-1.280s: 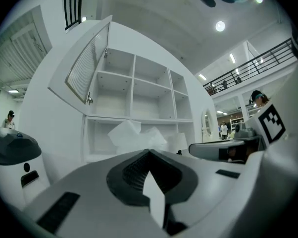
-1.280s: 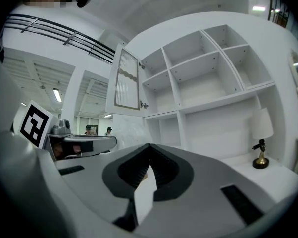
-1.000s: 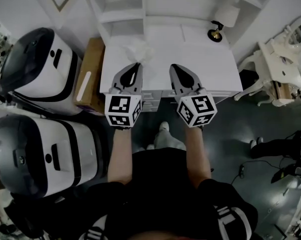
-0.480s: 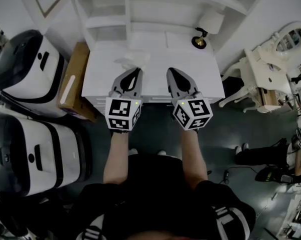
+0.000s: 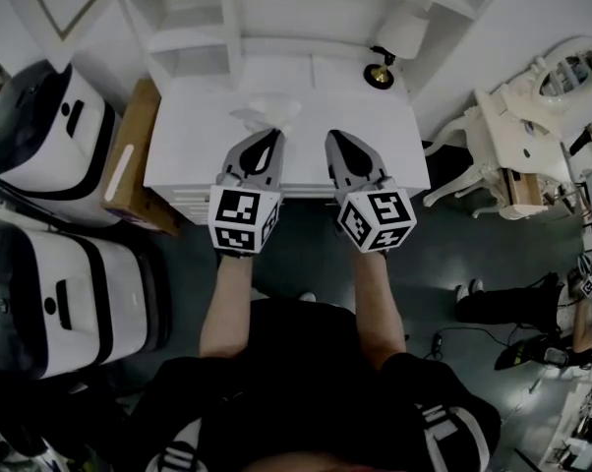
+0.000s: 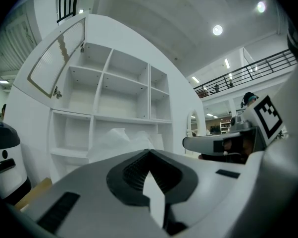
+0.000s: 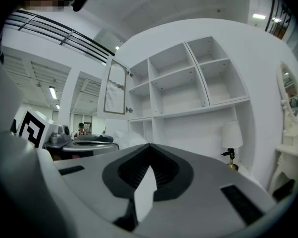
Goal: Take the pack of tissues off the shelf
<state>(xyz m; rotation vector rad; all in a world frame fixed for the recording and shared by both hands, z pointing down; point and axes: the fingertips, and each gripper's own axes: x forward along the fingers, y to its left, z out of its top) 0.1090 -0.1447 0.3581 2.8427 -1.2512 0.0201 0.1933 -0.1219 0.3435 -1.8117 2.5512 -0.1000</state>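
Note:
The pack of tissues is a crinkled white plastic bundle lying on the white desk top, just in front of the shelf unit. My left gripper is shut and empty, with its tip just short of the pack. In the left gripper view the pack rises behind the closed left gripper. My right gripper is also shut and empty, side by side with the left over the desk's front part. The right gripper view shows the right gripper with the pack off to its left.
A small lamp stands at the desk's back right, seen too in the right gripper view as the lamp. Two big white machines and a cardboard box flank the desk's left. A white chair stands to the right.
The desk has drifted left and a little farther off in the head view. Both grippers stay shut, side by side, with the pack lying just ahead of the left one.

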